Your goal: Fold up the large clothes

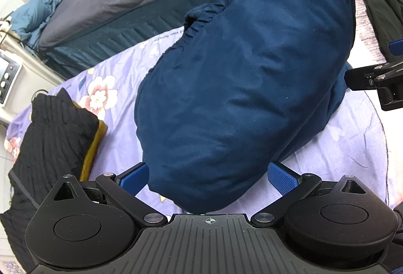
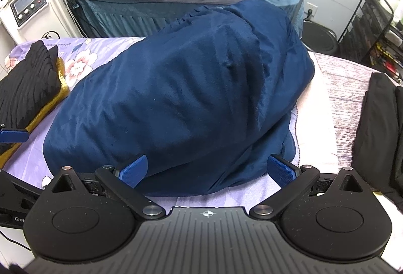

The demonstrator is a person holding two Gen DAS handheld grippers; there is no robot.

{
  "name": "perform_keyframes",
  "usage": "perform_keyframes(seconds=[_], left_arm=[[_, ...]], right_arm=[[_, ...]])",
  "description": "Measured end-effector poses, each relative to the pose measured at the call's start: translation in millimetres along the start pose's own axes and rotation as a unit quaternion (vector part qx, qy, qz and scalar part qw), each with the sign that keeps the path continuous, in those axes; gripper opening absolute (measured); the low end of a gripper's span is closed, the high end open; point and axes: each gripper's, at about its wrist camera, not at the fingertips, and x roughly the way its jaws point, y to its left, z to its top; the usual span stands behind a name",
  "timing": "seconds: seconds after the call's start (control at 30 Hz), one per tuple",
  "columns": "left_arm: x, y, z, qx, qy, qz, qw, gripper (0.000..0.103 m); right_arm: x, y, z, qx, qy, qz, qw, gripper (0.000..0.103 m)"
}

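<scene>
A bedroom worktop under a flowered purple sheet (image 2: 27, 160) carries, at its left, a folded black and mustard stack (image 2: 27, 82), apparently finished. In the middle the navy garment (image 2: 176, 98) lies already doubled over, elastic waistband at its far edge. The left gripper (image 1: 209, 178) and right gripper (image 2: 207, 170) both gape wide at its near edge, holding nothing; I judge further folds remain.

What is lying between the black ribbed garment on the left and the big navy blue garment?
Only bare lilac floral bedsheet lies between the black ribbed garment and the navy blue garment; both wrist views show this.
</scene>
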Motion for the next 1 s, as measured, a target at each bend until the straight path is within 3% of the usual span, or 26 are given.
perform_keyframes(seconds=[1.0], left_arm=[[5.4,4.3,-0.9,-0.012,0.008,-0.005,0.9999,0.103]], right_arm=[[5.8,1.7,3.4,0.001,-0.011,0.019,1.0,0.101]])
